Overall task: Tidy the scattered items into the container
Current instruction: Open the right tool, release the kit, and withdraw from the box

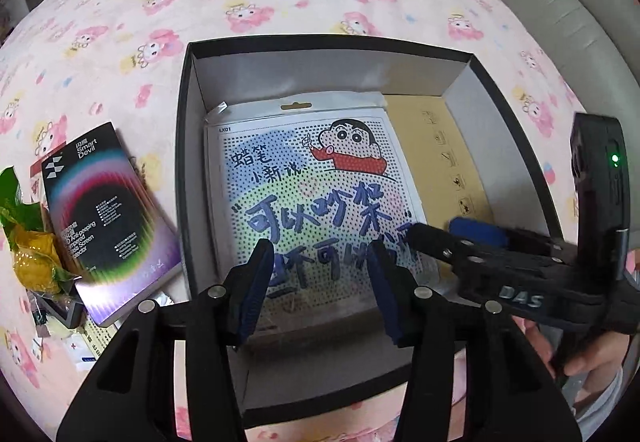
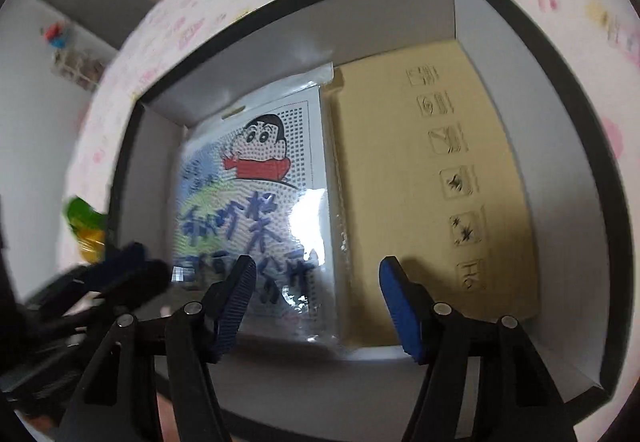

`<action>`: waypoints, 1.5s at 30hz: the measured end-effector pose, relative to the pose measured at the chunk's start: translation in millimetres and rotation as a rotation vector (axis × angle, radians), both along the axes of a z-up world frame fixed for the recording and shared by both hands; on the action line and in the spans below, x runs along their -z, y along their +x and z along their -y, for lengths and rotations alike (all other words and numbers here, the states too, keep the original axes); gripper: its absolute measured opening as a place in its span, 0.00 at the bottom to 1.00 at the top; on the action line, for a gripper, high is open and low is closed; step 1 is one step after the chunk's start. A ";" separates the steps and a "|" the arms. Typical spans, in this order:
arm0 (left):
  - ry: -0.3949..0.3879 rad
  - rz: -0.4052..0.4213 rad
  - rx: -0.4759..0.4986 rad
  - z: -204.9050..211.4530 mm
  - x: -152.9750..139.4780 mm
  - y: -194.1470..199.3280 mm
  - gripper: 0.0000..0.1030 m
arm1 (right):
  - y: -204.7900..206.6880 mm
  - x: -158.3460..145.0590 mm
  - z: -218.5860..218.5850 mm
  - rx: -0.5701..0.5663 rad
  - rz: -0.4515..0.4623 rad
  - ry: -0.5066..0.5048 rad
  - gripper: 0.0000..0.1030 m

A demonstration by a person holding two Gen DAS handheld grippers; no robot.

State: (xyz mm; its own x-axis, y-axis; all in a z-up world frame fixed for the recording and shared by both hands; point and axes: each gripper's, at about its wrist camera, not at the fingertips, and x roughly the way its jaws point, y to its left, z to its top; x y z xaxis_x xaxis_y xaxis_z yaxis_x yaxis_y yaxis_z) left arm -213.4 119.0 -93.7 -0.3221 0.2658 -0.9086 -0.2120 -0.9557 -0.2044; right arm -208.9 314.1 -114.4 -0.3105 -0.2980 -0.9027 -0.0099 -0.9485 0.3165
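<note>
Both your claws – left gripper (image 1: 322, 282) and right gripper (image 2: 316, 302) – are apart, holding nothing, above the black cardboard box (image 1: 182, 146) – the shiny cartoon packet (image 1: 316, 194) lies mid-frame.

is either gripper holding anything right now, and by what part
Nothing is held. The left gripper and right gripper are both open over the box, above the cartoon packet.
</note>
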 end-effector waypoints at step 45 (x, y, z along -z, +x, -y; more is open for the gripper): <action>0.145 -0.274 -0.180 181.9 -70.1 205.1 0.51 | 172.8 -96.6 209.1 -0.146 -0.419 0.143 0.59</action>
